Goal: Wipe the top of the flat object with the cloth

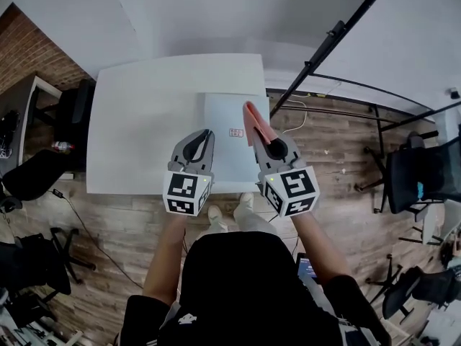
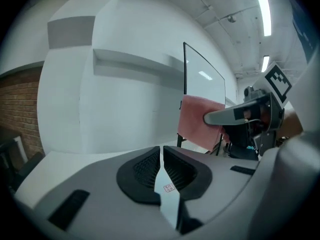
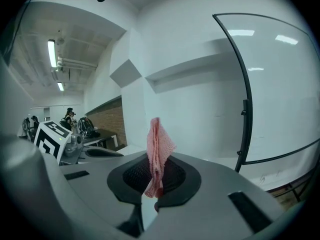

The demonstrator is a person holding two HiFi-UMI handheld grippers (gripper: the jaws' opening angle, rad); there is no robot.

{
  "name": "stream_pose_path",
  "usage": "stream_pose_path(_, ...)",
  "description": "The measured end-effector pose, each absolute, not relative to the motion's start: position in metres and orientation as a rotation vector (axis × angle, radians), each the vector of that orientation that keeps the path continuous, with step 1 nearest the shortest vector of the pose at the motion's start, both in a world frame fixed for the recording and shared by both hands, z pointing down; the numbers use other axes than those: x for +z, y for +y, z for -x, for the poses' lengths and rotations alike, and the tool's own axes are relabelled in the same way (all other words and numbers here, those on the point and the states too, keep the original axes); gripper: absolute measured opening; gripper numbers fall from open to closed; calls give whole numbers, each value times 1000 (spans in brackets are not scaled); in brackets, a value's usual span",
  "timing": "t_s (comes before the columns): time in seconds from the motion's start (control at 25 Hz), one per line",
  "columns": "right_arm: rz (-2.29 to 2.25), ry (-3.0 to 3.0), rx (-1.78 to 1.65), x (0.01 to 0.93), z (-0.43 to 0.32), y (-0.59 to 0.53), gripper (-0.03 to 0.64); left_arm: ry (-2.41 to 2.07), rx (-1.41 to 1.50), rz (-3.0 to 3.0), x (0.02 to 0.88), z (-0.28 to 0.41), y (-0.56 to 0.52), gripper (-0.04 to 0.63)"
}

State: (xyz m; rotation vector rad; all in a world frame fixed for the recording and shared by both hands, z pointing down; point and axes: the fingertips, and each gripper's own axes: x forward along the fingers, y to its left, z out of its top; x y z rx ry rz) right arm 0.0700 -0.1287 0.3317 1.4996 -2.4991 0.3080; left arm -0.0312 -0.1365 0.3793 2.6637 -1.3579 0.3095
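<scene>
No word or number can be read anywhere in these views. A small white label [image 1: 236, 132] with red print sits on top of the pale flat object [image 1: 220, 114], but the print is too small and blurred to make out in the head view or the left gripper view. The left marker cube [image 1: 189, 192] and right marker cube [image 1: 292, 189] carry black-and-white square patterns, not lettering.

place: looking like an office / lab-type wkspace
furniture: white table [image 1: 144, 121] standing mid-floor, black office chairs [image 1: 421, 175] sitting round the edges
walls: brick wall [image 1: 29, 52] running beside plain white ones
floor: wood planks [image 1: 115, 222] w/ a cable [image 1: 75, 218] trailing across
extras: glass board [image 3: 280, 84] standing in a black frame, strip lights [image 2: 263, 9] glowing overhead
</scene>
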Motion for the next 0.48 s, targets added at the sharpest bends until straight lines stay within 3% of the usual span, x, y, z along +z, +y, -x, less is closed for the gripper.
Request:
stream_pose_path(0.12, -1476, -2483, 327, 344, -73, -133, 43, -1339, 364, -2631, 402, 32, -138, 35)
stream_pose_path(0.2, -1457, -2473, 333, 352, -73, -134, 44, -1295, 421, -2633, 418, 30, -136, 103)
stream_pose_path(0.48, -1407, -2424, 333, 382, -75, -138, 44, -993, 758, -2707, 483, 17, -106, 250)
